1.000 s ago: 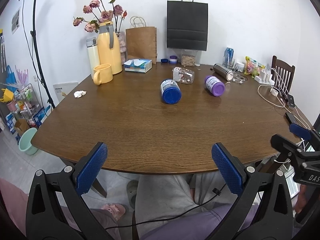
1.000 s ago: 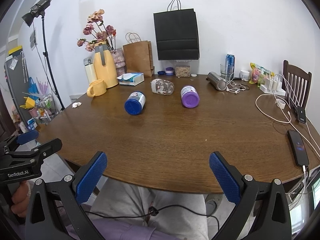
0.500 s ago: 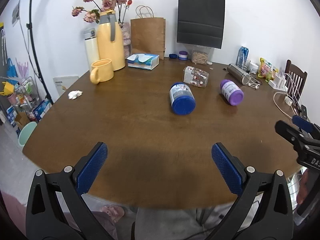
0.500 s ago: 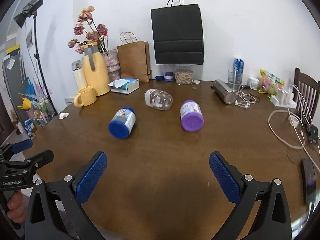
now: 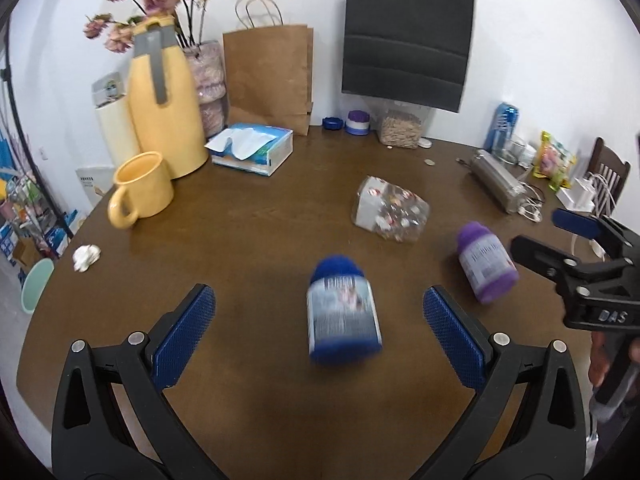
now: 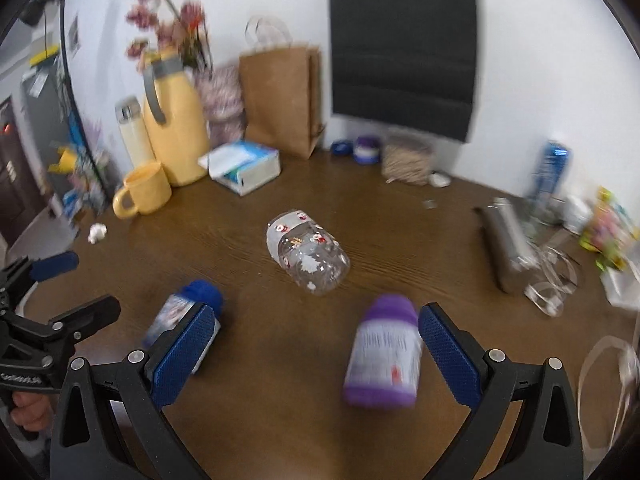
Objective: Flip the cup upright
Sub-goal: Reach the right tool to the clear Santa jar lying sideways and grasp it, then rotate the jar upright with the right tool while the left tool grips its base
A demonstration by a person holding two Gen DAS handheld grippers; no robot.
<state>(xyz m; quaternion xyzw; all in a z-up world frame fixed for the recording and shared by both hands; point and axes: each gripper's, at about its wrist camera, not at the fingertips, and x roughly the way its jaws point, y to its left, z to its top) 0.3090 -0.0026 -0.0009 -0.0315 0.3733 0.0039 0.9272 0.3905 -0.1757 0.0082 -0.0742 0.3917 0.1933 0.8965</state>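
Observation:
Three cups lie on their sides on the brown table [image 5: 248, 240]. A blue cup [image 5: 342, 314] lies between the open fingers of my left gripper [image 5: 316, 336], a little ahead of them. A purple cup [image 6: 386, 354] lies between the open fingers of my right gripper [image 6: 316, 354], close to the right finger. A clear patterned cup [image 6: 306, 256] lies farther back in the middle. The blue cup also shows in the right wrist view [image 6: 188, 316], partly behind my left finger. The purple cup also shows in the left wrist view [image 5: 486, 266].
A yellow mug [image 5: 140, 190], yellow thermos [image 5: 164, 100], tissue box [image 5: 252, 148] and paper bags [image 5: 268, 76] stand at the back left. A steel bottle [image 5: 498, 190], cables and snacks lie at the right. A crumpled tissue [image 5: 86, 256] lies near the left edge.
Both grippers have moved forward over the table toward the cups. The blue cup now lies between the left fingers and the purple cup between the right fingers. Both stay open.

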